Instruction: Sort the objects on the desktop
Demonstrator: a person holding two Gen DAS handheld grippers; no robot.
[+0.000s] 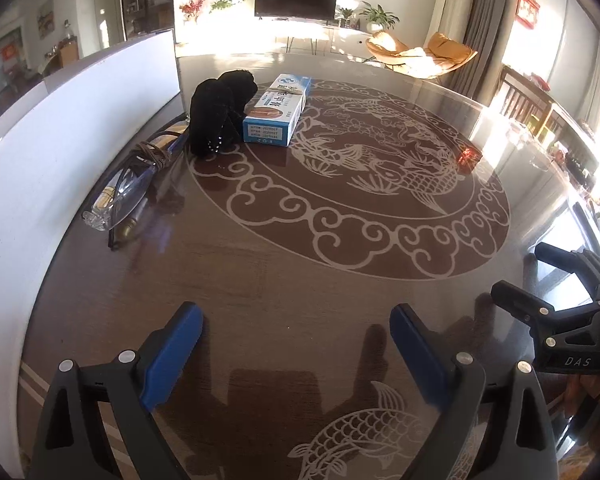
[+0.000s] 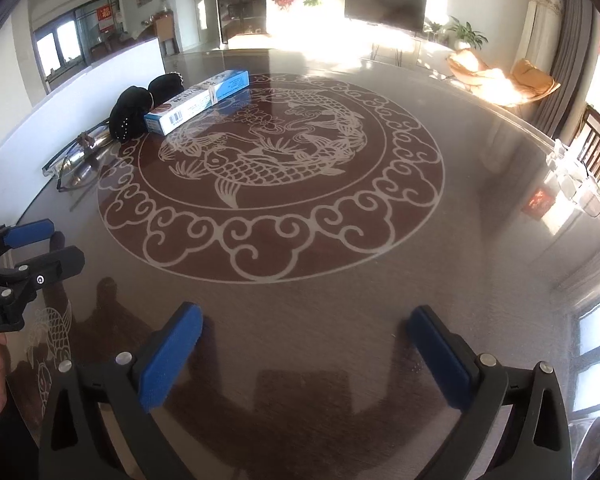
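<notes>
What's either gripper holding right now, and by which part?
Nothing. The left gripper and right gripper are both open and empty above the table, apart from the box.

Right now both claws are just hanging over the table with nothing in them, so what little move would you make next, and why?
Probably ease the left gripper forward toward the blue-and-white box. Both it and the right gripper are open and empty, and the box, black cloth bundle and glasses all sit on the table's far left, nearer the left one.
</notes>
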